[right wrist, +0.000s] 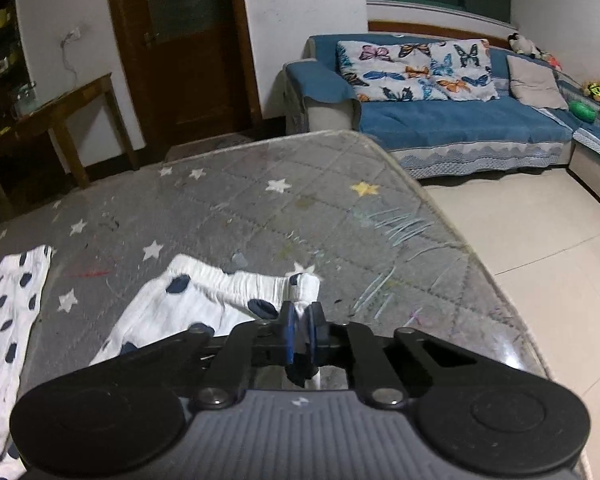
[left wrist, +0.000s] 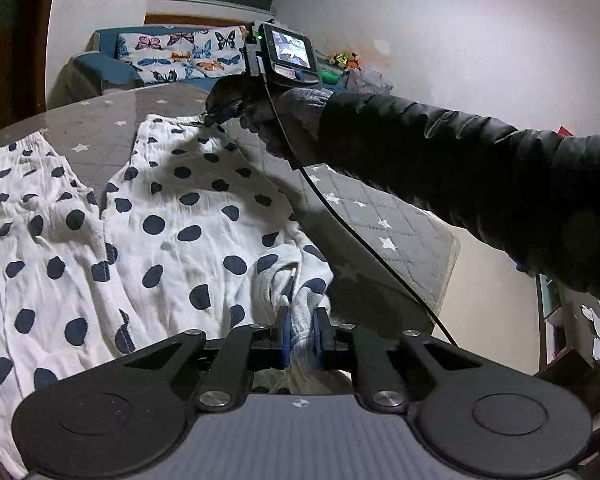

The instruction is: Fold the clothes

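Left gripper (left wrist: 300, 330) pinches my near edge of the polka-dot trousers (left wrist: 172, 216); right gripper (right wrist: 303, 330) clamps the cuff corner. Garment lies on the star-quilted desk (right wrist: 320, 200). I should lift both evenly, keeping the edge taut, to fold leg onto leg.

Bare grey star-patterned mat (right wrist: 260, 208) lies open beyond the polka-dot trousers (left wrist: 188, 216); the sofa (right wrist: 440, 120) stands well apart.

White walls (right wrist: 300, 20), tiled floor (right wrist: 540, 240), blue sofa (right wrist: 460, 124), brown door (right wrist: 196, 48), wooden side table (right wrist: 60, 116).
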A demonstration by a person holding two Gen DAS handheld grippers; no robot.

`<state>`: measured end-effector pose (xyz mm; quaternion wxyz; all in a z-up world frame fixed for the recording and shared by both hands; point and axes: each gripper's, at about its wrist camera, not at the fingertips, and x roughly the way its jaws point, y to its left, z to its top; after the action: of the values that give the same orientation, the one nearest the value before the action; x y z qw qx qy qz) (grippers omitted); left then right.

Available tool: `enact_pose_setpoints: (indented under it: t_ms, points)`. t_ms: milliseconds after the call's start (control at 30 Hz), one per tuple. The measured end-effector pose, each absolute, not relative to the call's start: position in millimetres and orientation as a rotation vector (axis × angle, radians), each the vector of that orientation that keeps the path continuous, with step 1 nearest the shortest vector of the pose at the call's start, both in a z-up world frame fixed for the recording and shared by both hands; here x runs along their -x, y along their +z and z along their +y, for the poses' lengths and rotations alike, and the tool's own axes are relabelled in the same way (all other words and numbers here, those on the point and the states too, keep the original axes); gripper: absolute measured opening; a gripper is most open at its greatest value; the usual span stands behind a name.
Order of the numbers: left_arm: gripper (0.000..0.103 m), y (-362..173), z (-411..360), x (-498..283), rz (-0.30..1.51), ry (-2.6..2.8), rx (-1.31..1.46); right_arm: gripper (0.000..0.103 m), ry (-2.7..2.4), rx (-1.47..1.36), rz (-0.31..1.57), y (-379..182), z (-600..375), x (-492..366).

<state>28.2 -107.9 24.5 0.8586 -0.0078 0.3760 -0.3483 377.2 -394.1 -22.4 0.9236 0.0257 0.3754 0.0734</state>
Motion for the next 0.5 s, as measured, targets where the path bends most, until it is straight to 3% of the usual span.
enact_pose_setpoints:
  t_ms: [500]
  points:
    - [0.012,44,-49,-4,0.702,-0.637,0.132,0.001,0.128,-0.133,0.696,48,-381,-367]
